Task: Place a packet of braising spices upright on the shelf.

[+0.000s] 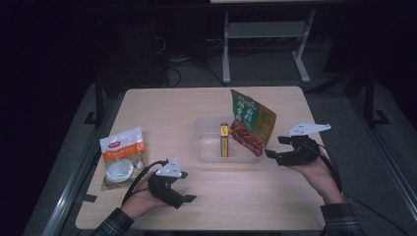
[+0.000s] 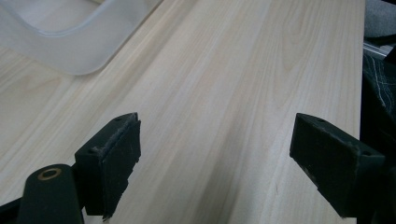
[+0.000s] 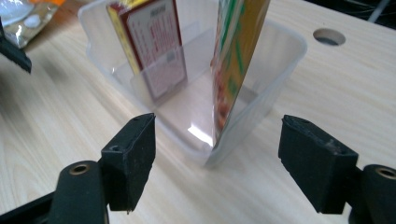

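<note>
The pouch (image 1: 252,123), green and yellow with a food picture, stands on edge in the right end of the clear bin (image 1: 206,152), leaning against the bin's right wall with its top well above the rim. In the right gripper view it (image 3: 233,60) rises just inside the near wall of the bin (image 3: 280,60), beside the yellow box (image 3: 154,46) that stands upright in the middle. The right gripper (image 1: 275,155) sits just right of the bin, its jaws spread wide with nothing between them; the pads are off the pouch. The left gripper (image 1: 189,198) rests on the table (image 1: 162,108) near the front edge, jaws also apart and empty, pointing across bare wood toward the bin's corner (image 2: 70,46). The white bag (image 1: 122,156) lies flat at the table's left, well apart from the bin.

I judge the packing step for the pouch done: it is placed and let go. It looks top-heavy, though, and could tip outward. The next move probably calls for the left gripper to swing left, come down over the white bag, pinch an edge and carry it to the free space at the bin's left end.
</note>
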Demonstrator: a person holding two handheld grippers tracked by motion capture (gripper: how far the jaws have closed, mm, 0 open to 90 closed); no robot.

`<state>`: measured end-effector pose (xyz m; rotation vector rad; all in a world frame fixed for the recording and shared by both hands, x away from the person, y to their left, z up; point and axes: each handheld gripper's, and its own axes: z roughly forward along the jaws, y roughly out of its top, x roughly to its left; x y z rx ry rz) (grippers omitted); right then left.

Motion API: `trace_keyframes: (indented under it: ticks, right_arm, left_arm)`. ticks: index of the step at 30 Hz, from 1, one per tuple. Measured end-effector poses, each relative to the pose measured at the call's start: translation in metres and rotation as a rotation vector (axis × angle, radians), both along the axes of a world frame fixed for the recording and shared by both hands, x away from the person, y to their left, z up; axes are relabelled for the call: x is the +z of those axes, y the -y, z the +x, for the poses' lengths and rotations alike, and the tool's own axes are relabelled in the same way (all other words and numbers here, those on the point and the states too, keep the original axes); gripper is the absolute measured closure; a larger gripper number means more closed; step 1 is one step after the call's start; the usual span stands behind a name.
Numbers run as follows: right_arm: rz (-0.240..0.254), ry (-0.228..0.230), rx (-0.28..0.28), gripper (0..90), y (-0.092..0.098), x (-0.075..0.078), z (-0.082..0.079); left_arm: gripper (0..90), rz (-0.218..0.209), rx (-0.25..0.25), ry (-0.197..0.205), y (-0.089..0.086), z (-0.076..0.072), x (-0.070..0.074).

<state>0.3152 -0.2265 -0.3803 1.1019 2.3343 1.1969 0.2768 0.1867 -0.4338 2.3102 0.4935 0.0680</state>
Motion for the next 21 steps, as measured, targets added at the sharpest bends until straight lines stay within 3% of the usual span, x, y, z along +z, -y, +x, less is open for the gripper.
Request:
trace_keyframes:
  ticks: [4, 10, 21]
  right_arm:
    - [0.014, -0.011, 0.002, 27.2, -0.001, -0.007, -0.009]
    - [0.011, -0.029, 0.034, 26.8, -0.012, -0.029, -0.033]
    - [-0.006, -0.059, 0.057, 24.7, -0.026, -0.049, -0.045]
  left_arm:
    - [15.8, -0.009, 0.020, -0.002, -0.003, 0.001, 0.002]
    - [15.8, -0.023, 0.058, 0.008, -0.013, 0.005, 0.005]
    - [15.8, -0.032, 0.103, 0.029, -0.027, 0.011, 0.009]
